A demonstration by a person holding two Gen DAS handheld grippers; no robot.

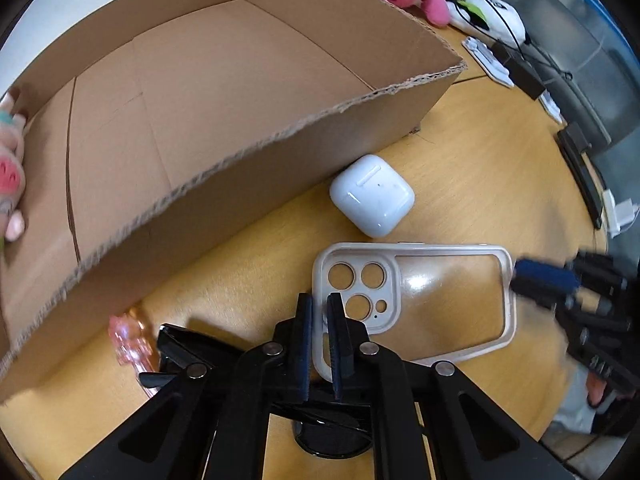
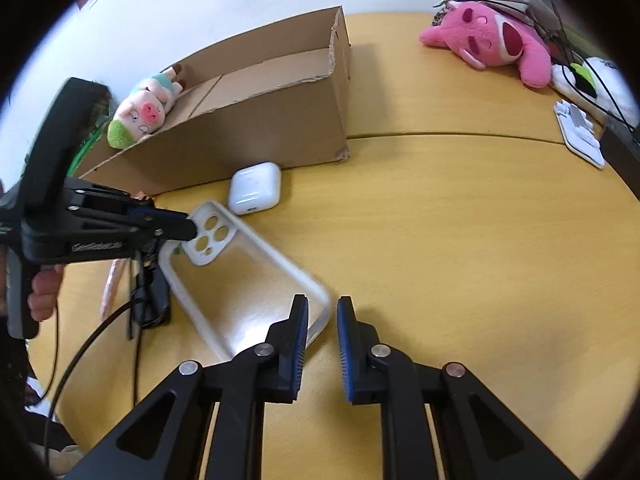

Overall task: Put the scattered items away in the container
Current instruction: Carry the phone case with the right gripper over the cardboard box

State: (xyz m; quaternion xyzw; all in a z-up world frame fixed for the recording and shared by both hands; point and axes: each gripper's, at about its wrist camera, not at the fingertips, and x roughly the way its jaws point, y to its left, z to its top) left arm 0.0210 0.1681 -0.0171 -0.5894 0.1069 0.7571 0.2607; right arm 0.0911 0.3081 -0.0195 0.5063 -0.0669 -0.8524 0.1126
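Pinched in my left tongs [image 1: 320, 320] at its camera end, the phone case [image 1: 440, 292] lies on the table [image 1: 480, 184] beside the cardboard box [image 1: 200, 100], while my right tongs [image 2: 322, 322] straddle its other end, not clamped, seemingly to steady the lift.

Bright, even overhead light fills both fisheye views — glare pools on the clear phone case [image 1: 440, 296], soft shadows sit under the cardboard box [image 2: 256, 120], edges bend and darken, and the far gripper [image 1: 532, 276] smears with motion blur.
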